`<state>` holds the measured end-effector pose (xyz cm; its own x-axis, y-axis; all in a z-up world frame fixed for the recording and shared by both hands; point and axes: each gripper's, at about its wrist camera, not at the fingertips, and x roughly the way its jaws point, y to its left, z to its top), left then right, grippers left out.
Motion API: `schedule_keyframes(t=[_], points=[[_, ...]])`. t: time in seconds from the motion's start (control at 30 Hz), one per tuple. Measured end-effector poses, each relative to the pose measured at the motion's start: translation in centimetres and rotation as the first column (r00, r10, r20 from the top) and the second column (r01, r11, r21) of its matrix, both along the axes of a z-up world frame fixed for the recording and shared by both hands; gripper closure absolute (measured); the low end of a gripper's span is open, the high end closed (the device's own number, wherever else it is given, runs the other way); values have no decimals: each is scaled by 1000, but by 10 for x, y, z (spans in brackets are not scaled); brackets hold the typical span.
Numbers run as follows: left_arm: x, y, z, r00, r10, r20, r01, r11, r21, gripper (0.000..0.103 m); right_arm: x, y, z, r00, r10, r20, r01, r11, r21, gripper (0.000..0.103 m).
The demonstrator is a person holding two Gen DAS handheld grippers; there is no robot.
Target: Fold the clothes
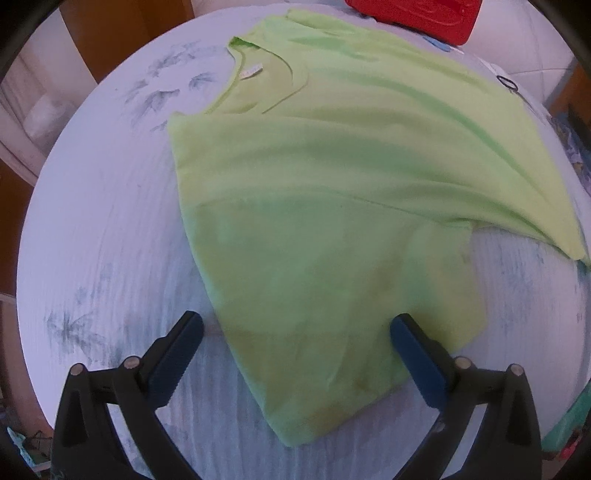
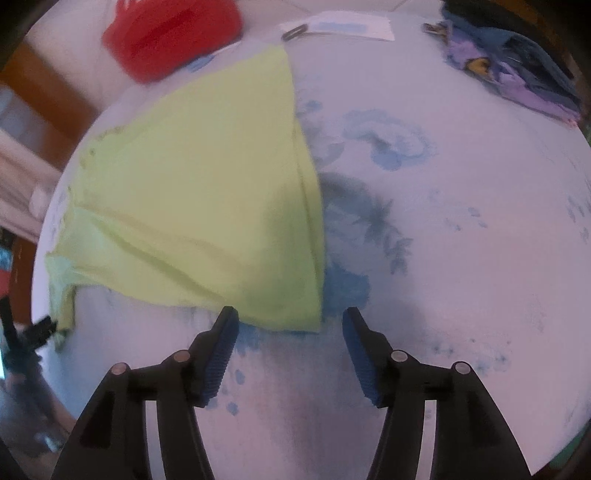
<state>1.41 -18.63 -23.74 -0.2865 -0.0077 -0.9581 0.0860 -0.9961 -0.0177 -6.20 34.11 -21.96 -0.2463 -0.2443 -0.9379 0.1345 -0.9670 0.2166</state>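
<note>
Lime cotton T-shirt (image 1: 325, 206), soft creases, floral bedsheet (image 1: 99, 229)

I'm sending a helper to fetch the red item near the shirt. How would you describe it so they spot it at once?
Start at the floral bedsheet with the lime-green T-shirt spread across it. Look past the shirt's far edge, away from both grippers: the red object lies there. It is the only bright red thing, unlike the purple-blue fabric pile.

1. The left gripper (image 1: 295, 328) has two black plastic arms, each ending in a dark blue ribbed pad.
2. Round silver screws sit on top of its arms, two per side.
3. The right gripper (image 2: 290, 325) looks the same: black arms, blue ribbed pads, silver screws.
</note>
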Motion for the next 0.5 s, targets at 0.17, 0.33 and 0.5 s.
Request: schedule_keyframes(t=[0.17, 0.33, 0.5], points=[[-6, -2, 30, 998, -17, -58, 18, 1000, 11, 93, -2, -16, -10, 997, 69, -30, -66, 994, 91, 43], [-16, -8, 62, 993, -24, -118, 27, 999, 24, 97, -7, -16, 4, 998, 53, -34, -52, 998, 34, 96], [-41, -21, 95, 984, -26, -176, 37, 998, 56, 97, -30, -6, 40, 996, 16, -87, -21, 999, -47, 96]])
